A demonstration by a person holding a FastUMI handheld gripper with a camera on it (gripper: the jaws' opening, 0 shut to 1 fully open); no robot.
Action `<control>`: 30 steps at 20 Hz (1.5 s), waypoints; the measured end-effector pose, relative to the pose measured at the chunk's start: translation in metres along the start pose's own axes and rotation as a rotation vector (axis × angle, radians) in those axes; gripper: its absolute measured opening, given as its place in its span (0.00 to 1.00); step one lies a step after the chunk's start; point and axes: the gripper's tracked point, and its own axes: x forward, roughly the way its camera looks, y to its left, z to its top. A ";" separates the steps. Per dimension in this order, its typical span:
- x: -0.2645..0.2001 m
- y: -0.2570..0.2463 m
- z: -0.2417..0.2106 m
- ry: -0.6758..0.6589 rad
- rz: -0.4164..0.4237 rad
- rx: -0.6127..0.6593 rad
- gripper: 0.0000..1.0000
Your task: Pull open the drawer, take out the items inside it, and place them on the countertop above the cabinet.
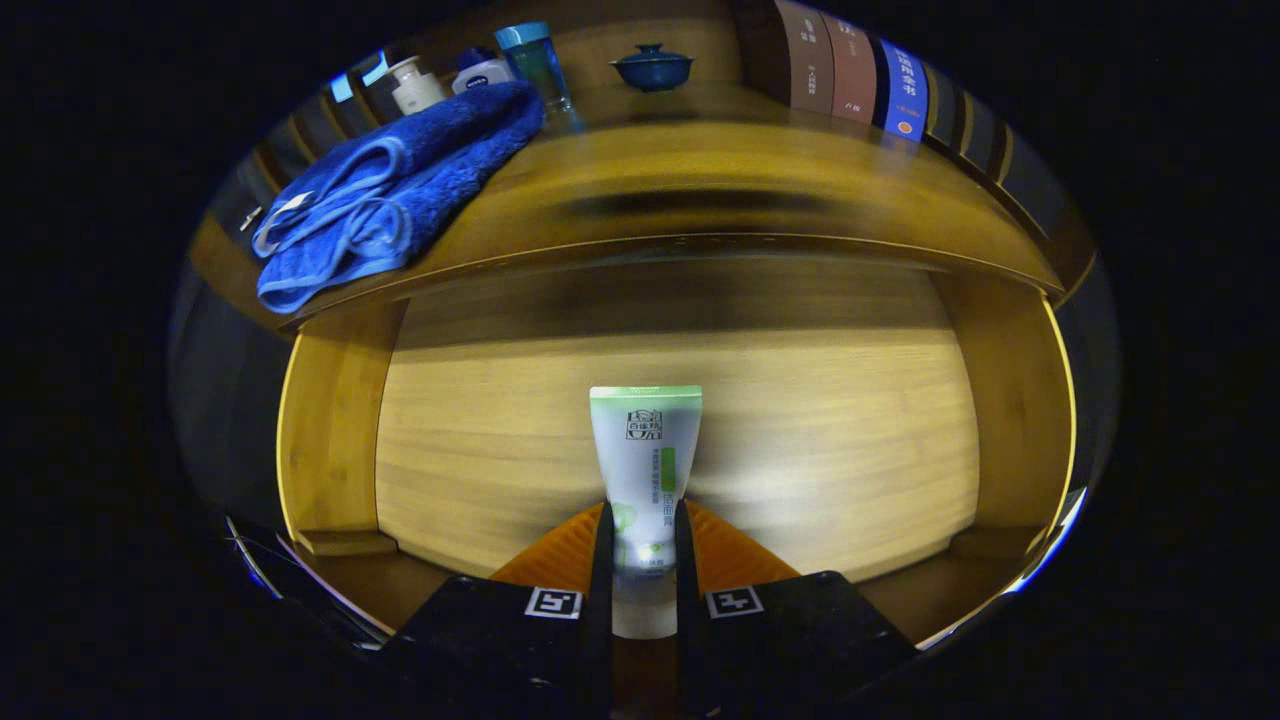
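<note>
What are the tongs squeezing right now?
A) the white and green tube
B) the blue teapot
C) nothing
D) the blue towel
A: both fingers of the tongs press on the sides of the white and green tube, held over the open drawer; the blue towel lies on the countertop beyond.

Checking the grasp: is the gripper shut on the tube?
Shut on it: both fingers press the white tube between them, above the open drawer.
</note>
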 end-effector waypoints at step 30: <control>-0.018 0.007 0.206 0.003 -0.083 0.063 0.33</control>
